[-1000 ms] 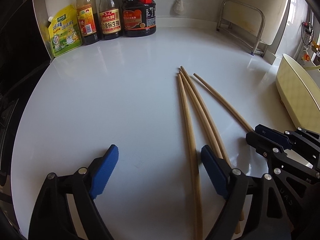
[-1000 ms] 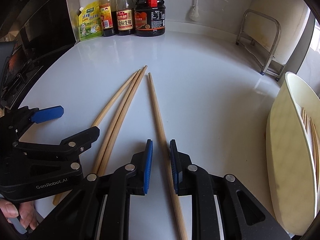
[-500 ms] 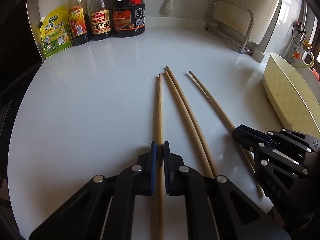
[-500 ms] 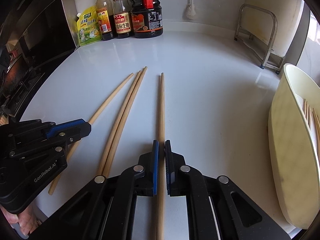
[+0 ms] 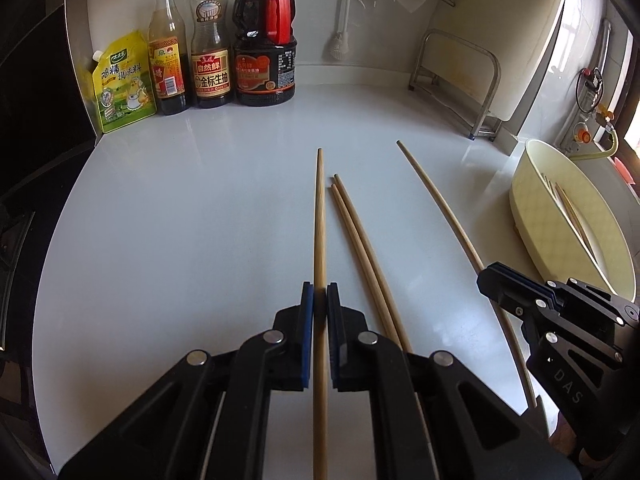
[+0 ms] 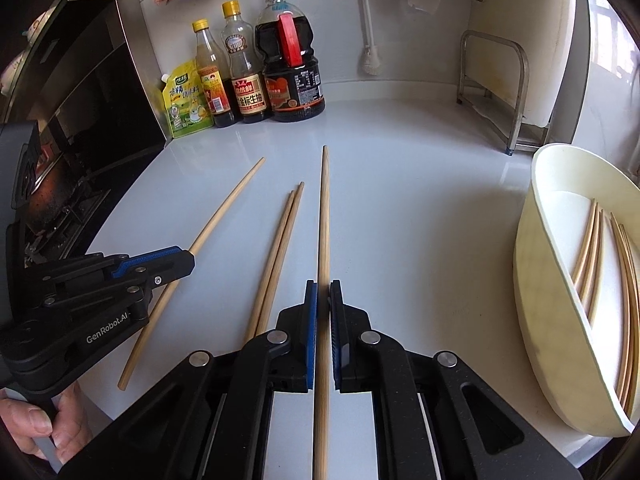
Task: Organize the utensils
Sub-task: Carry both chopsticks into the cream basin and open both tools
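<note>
There are 4 chopsticks out on the white counter (image 5: 180,220). All are long, thin, light brown wood, thinner at the far end.

The left gripper (image 5: 320,306) has its blue pads squeezed together on 1 chopstick (image 5: 320,220). This left chopstick points straight away, toward the far wall. The right gripper (image 6: 323,300) is squeezed the same way on 1 more, the right chopstick (image 6: 323,220). In the left view that gripper (image 5: 490,276) is at the right, with its stick (image 5: 436,204) reaching far out in front of it.

Between the 2 held sticks lie 2 loose chopsticks (image 5: 360,232), side by side and touching, flat on the counter. In the right view this pair (image 6: 280,248) is just left of the held stick, and the left gripper (image 6: 188,262) is further left.

On the right side sits 1 pale yellow tray (image 6: 548,300). It has several more chopsticks (image 6: 592,248) inside, too bunched to count well.

At the far left stand 3 bottles (image 5: 212,48) of dark sauce and 1 yellow pouch (image 5: 120,84). A metal rack (image 5: 460,76) stands at the far right. A hand (image 6: 36,424) shows at the near left, holding the left gripper's handle.
</note>
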A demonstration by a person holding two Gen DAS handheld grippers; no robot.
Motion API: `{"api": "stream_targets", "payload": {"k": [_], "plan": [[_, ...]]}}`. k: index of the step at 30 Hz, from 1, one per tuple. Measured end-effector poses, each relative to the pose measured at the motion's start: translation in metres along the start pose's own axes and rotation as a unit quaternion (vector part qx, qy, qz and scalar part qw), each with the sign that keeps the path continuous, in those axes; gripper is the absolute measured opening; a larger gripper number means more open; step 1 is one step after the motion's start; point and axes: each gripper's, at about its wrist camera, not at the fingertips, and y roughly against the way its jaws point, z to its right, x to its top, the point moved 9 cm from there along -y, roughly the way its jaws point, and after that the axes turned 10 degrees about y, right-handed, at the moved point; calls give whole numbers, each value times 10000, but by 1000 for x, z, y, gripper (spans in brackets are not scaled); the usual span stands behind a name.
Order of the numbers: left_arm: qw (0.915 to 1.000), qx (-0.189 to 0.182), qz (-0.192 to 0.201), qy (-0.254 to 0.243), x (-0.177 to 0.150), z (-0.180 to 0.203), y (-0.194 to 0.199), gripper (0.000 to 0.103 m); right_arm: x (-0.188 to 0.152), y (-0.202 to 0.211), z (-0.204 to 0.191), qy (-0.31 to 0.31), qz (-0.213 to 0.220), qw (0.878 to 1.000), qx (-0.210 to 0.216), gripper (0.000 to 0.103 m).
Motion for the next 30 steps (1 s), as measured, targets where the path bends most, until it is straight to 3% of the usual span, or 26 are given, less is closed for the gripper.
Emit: {"api": "stream_targets", "payload": {"k": [13, 21, 30], "plan": [[9980, -524, 247, -272, 32, 60, 28, 8, 23, 69, 53, -603, 685, 9955, -244, 6], [9895, -1108, 267, -885, 44, 153, 39, 8, 15, 108, 136, -1410, 941, 9835, -634, 6], [9714, -1680, 14, -1679, 34, 272, 27, 7, -24, 142, 228, -2394, 1051, 9588, -1109, 6]]}}
